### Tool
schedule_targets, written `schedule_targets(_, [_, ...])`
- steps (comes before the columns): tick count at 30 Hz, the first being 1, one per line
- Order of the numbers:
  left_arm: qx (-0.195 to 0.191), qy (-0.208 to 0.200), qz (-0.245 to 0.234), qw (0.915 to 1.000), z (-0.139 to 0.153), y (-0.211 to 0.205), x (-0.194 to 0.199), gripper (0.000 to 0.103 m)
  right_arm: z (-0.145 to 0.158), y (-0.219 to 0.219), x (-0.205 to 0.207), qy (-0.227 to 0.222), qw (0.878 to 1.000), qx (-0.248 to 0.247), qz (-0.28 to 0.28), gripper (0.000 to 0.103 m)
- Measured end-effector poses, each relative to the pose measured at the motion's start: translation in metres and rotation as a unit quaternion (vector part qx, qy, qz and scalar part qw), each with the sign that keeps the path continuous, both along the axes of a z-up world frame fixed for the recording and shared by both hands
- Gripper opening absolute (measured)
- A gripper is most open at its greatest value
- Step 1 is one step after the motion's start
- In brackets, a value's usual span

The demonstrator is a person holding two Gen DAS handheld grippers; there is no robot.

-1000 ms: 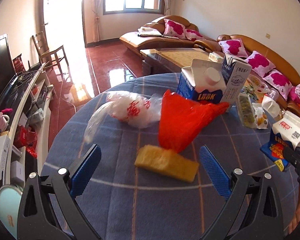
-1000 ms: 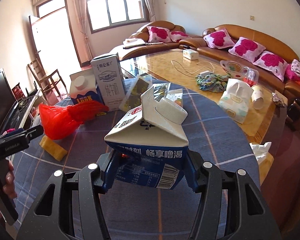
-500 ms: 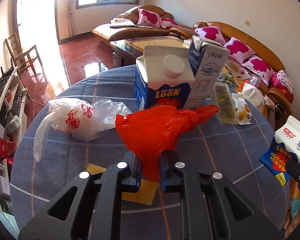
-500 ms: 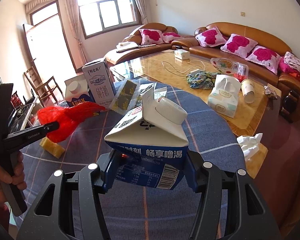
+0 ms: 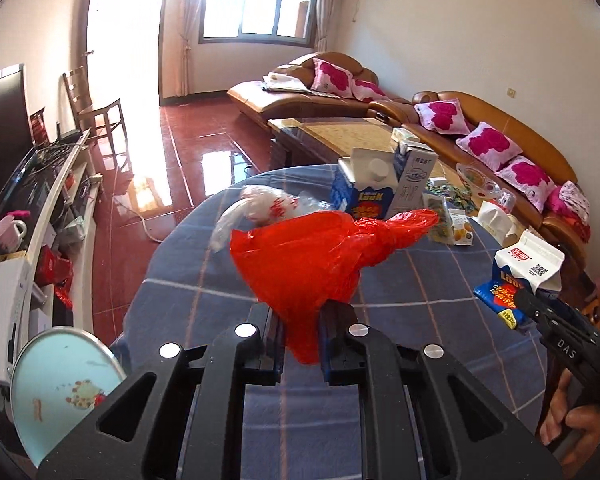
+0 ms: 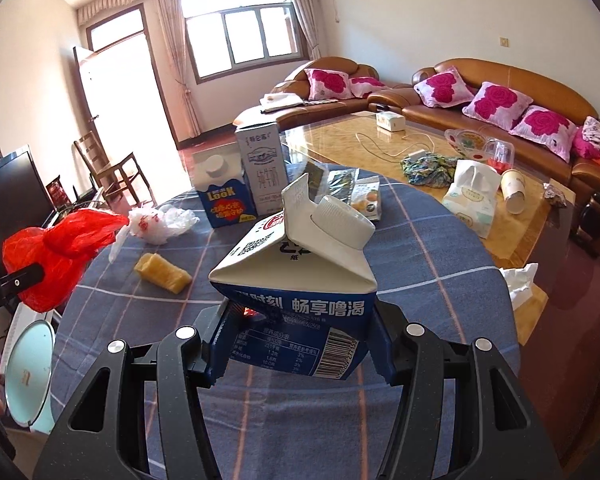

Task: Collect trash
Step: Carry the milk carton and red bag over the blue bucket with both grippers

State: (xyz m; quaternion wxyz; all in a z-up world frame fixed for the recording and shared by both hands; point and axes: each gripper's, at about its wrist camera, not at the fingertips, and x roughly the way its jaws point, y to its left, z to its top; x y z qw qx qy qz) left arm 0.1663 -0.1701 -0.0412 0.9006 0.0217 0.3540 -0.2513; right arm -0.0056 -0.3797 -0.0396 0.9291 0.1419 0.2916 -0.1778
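At lower centre of the left view, the left tongs (image 5: 300, 334) are clamped on the red bag (image 5: 308, 256), raised above the worktop (image 5: 420, 280). Right tongs (image 6: 300, 336) are clamped on the blue carton (image 6: 296, 292), at frame centre.

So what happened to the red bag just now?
The left claw closed on the red bag and lifted it off the table, uncovering the yellow sponge. The right claw kept holding the blue milk carton. The white bag and standing cartons stayed put.
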Motion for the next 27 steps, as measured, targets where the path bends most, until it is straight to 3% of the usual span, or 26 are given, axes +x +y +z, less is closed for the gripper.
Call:
schedule_targets(11, [0.006,0.005,0.127,0.9918,-0.013,0.124,-0.037,0.013,0.004,0.076,0.009,-0.001,0.997,-0.005,0.073,0.057])
schedule_targets(27, [0.015,0.003,0.209,0.9777,-0.026,0.208,-0.054,0.013,0.006,0.168,0.03,-0.001,0.987,-0.017,0.159,0.057])
